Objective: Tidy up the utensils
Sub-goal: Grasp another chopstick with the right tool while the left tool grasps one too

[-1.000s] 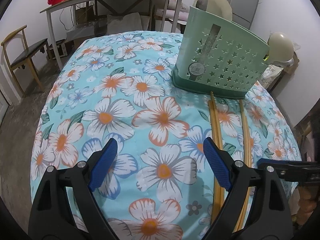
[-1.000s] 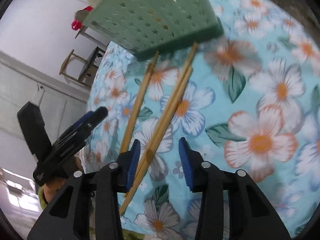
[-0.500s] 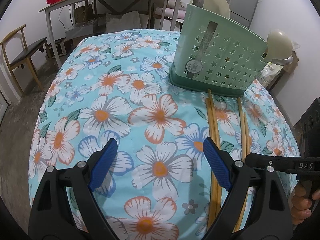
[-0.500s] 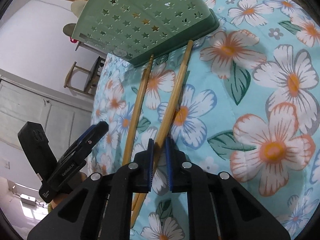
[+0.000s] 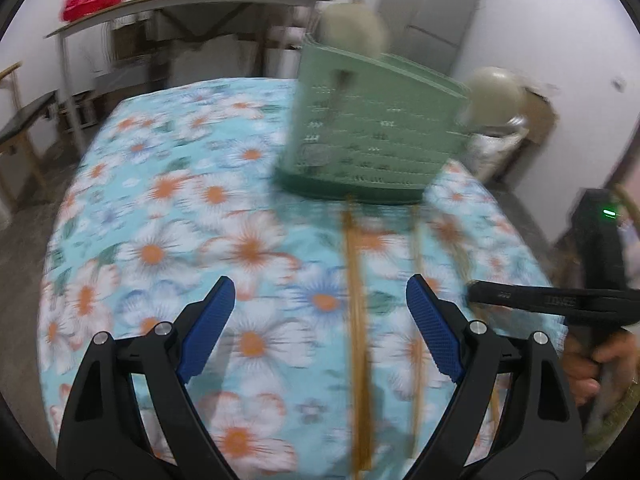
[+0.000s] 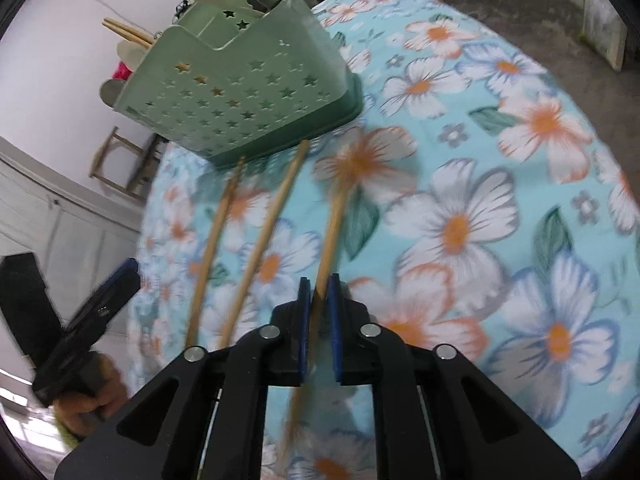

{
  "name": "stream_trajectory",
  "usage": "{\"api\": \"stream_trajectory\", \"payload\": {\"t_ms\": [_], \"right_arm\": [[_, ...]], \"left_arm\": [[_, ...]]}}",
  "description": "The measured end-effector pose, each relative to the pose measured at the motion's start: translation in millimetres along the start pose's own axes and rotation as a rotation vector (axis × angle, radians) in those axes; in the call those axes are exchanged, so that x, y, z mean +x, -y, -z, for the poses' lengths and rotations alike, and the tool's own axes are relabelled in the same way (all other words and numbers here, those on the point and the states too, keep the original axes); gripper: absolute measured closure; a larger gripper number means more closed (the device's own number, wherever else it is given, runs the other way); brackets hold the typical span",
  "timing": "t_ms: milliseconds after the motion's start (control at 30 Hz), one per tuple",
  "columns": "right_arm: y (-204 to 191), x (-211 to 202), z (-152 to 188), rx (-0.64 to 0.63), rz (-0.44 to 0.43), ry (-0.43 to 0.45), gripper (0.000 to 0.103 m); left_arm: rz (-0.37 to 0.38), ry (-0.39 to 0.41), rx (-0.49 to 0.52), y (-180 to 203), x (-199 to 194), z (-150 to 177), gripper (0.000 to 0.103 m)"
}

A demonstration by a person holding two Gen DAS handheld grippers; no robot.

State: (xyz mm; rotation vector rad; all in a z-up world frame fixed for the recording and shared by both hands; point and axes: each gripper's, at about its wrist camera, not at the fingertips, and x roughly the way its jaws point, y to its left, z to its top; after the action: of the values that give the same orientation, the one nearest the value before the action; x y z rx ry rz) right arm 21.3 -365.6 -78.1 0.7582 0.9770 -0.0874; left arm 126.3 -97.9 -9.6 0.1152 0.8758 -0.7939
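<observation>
A green star-punched utensil basket [image 6: 244,92] stands on the floral tablecloth and holds spoons and chopsticks; it also shows in the left wrist view [image 5: 372,140]. My right gripper [image 6: 319,280] is shut on one wooden chopstick [image 6: 334,220], lifted off the cloth. Two more chopsticks [image 6: 264,232] lie on the cloth to its left, pointing at the basket; they show blurred in the left wrist view [image 5: 354,300]. My left gripper [image 5: 320,316] is open and empty above the cloth, with the right gripper [image 5: 520,300] to its right.
The table [image 5: 160,208] is covered in a turquoise floral cloth. A grey side table [image 5: 192,4] with a red bag stands behind it, a wooden chair [image 6: 120,164] at the far left, and a grey cabinet [image 5: 432,16] at the back right.
My right gripper closed on one chopstick and lifted it away to the right of the other two. My left gripper moved, blurring its view, and stays open.
</observation>
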Motion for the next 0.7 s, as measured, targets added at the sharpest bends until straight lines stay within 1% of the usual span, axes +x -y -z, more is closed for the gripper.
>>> {"api": "stream_trajectory", "payload": {"t_ms": [67, 133, 200, 267, 333, 433, 500, 567, 633, 700], "right_arm": [[2.6, 0.2, 0.3, -0.010, 0.013, 0.000, 0.097], [2.3, 1.0, 1.1, -0.021, 0.023, 0.003, 0.097], [1.4, 2.0, 1.3, -0.033, 0.032, 0.005, 0.097], [0.9, 3.6, 1.9, -0.037, 0.032, 0.006, 0.097], [2.3, 3.9, 1.6, -0.036, 0.028, 0.005, 0.097], [2.0, 3.8, 2.4, -0.041, 0.028, 0.008, 0.097], [0.4, 5.3, 2.3, -0.043, 0.028, 0.009, 0.097], [0.8, 5.3, 2.2, -0.041, 0.024, 0.009, 0.097], [1.2, 4.5, 2.6, -0.040, 0.022, 0.010, 0.097], [1.3, 3.9, 2.7, -0.042, 0.019, 0.013, 0.097]], "left_arm": [[0.075, -0.023, 0.037, 14.2, 3.0, 2.6, 0.025], [0.111, -0.058, 0.075, 28.5, 9.4, 5.4, 0.033], [0.127, -0.089, 0.114, 40.8, 17.3, 8.3, 0.041], [0.118, -0.129, 0.158, 52.0, 28.4, 12.8, 0.048], [0.102, -0.170, 0.187, 58.6, 39.8, 16.5, 0.059], [0.055, -0.216, 0.213, 63.6, 54.5, 20.8, 0.070], [0.030, -0.212, 0.217, 63.8, 56.7, 21.7, 0.076], [0.031, -0.212, 0.214, 64.5, 56.1, 22.1, 0.083], [0.029, -0.217, 0.199, 63.6, 55.8, 23.6, 0.095], [0.030, -0.219, 0.183, 61.3, 53.5, 24.6, 0.098]]}}
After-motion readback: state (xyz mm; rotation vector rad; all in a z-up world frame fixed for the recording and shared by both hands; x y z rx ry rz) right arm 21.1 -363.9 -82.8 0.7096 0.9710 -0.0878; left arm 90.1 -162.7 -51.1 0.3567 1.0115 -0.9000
